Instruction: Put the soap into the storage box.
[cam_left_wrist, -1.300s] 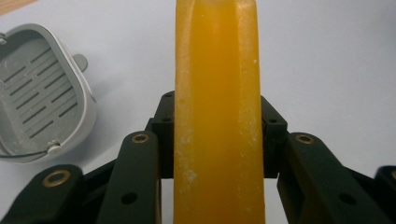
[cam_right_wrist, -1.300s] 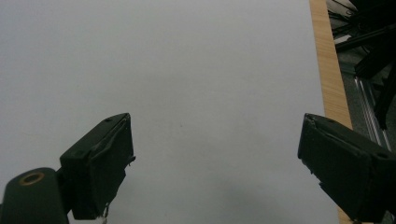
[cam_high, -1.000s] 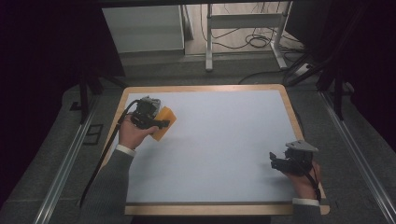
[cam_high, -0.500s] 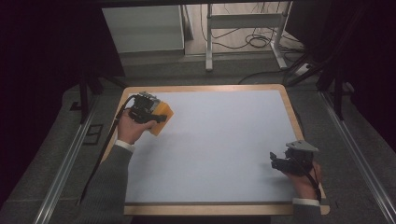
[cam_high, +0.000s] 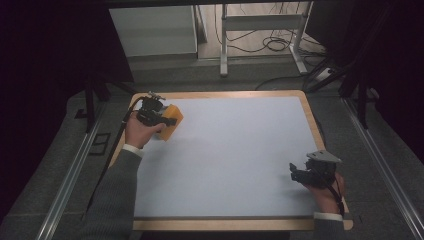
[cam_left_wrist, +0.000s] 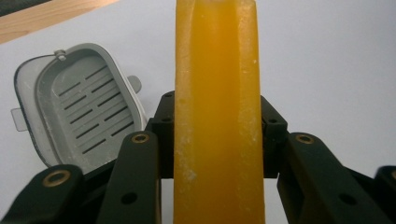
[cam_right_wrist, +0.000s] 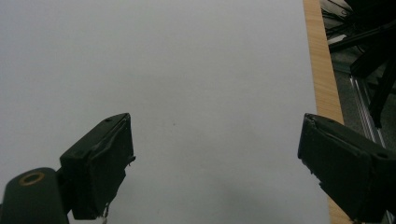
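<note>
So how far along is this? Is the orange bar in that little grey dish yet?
Not yet. Done so far: the left gripper has the orange bar clamped between its jaws, near the table's far left corner. In hand: carrying it near the grey slotted dish, which sits empty on the white table. Left, probably: setting the bar into the dish. The right gripper waits open and empty.

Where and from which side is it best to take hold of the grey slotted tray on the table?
Probably by the raised rim of the grey tray, coming from above. It lies flat and open side up, so one jaw can go inside the wall and one outside. The small tabs on its edge look too thin.
</note>
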